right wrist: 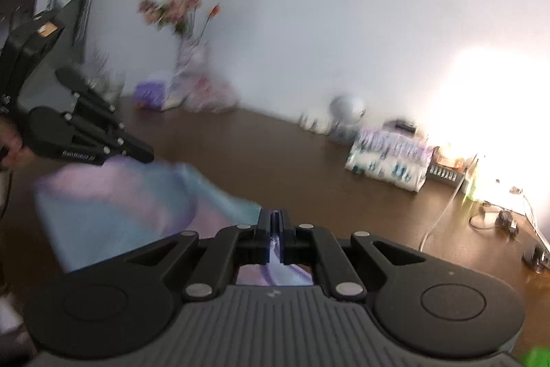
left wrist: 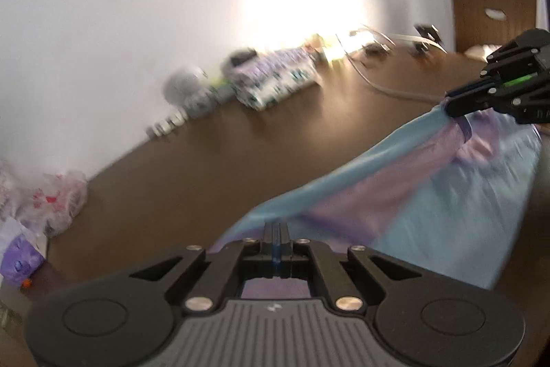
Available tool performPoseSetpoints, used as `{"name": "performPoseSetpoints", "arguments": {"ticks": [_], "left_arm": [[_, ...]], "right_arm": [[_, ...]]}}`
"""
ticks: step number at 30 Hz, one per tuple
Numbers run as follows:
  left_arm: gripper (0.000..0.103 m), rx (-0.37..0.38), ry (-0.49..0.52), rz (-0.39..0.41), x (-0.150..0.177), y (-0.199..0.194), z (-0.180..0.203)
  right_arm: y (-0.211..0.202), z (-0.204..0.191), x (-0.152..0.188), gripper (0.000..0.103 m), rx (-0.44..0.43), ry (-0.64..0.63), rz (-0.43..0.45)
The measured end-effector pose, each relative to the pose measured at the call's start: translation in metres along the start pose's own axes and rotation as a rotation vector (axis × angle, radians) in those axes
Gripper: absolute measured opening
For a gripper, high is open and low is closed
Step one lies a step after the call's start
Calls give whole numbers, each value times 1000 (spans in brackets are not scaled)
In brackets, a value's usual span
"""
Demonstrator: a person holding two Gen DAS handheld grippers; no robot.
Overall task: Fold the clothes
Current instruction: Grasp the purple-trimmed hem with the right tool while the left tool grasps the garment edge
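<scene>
So both sets of tongs are clamped down on the same garment (left wrist: 429, 188) right now, a thin blue and lilac piece stretched between them above the brown desk (left wrist: 206, 167). From the left wrist view, the left tongs (left wrist: 276, 229) are pinched tight on one end of the top edge, with a sliver of blue fabric showing between the closed jaws, and the right tongs (left wrist: 453, 105) have the other end bunched up in their tip over toward the right side of the desk. The right wrist view backs it up: the right tongs (right wrist: 276, 219) are closed on a fold of cloth, and the left tongs (right wrist: 144, 157) bite the far end while the rest of the garment (right wrist: 113, 195) droops down toward the near edge of the desk. Fabric looks super light and floppy, probably a bit slick too, so it'll sag and slide wherever it isn't held. I'd say gripping at the two ends of one edge like this is the right call, since it lets the cloth hang flat for a fold. Main risk I see is a thin layer slipping out of the pinch if it gets tugged too taut. Clutter like the tissue packs (left wrist: 275, 81) and cables (right wrist: 443, 212) sits along the far edge by the wall, well apart from the garment.
</scene>
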State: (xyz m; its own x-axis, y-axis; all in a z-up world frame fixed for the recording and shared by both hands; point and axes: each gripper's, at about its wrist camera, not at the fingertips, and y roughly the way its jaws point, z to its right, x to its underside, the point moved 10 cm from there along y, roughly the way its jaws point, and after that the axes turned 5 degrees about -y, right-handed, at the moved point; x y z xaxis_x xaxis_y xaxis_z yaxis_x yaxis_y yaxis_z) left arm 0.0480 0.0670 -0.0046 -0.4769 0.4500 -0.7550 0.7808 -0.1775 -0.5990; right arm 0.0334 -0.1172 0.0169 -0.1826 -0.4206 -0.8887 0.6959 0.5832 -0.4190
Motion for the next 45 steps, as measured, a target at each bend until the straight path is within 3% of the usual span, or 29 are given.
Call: {"name": "performPoseSetpoints", "arguments": {"ticks": [3,5,7,11,15,20,21,22,23,31,35,38,41,45], "left_arm": [[8,-36,-12,-34,-1,15,-15],[49,-15,14,-54,-5,25,-22],[49,52,53,-35,-10,24,-24],[51,142,-22,-73,1,17,-33],[52,138,31,-67,17,16,-11],[44,125,57,-97,25,31,5],[36,117,49,-106,25,35,3],[8,109,33,-120,26,37,-1],[3,106,7,-130,26,38,-5],[0,33,-15,6,8,8,-21],[0,-39,85,32,16,-16,-2],[1,-37,112,22,36,-23,11],[1,-37,38,-14,56,-20,7],[1,-51,14,-14,68,-27,5]], "right_arm": [[0,5,20,4,-11,50,-77],[2,8,20,4,-9,69,-80],[1,4,16,4,-27,65,-68],[-2,5,21,4,-26,92,-76],[-4,15,20,5,-45,160,-50],[3,21,14,5,-39,177,-47],[3,24,12,5,-32,191,-42],[4,27,10,5,-24,203,-38],[5,29,9,5,-16,211,-34],[-6,28,4,5,-4,205,10],[-24,18,3,5,-12,159,37],[-31,5,19,5,-34,110,-17],[-37,-12,37,4,-72,70,-89],[-41,-26,59,3,-62,12,-173]]}}
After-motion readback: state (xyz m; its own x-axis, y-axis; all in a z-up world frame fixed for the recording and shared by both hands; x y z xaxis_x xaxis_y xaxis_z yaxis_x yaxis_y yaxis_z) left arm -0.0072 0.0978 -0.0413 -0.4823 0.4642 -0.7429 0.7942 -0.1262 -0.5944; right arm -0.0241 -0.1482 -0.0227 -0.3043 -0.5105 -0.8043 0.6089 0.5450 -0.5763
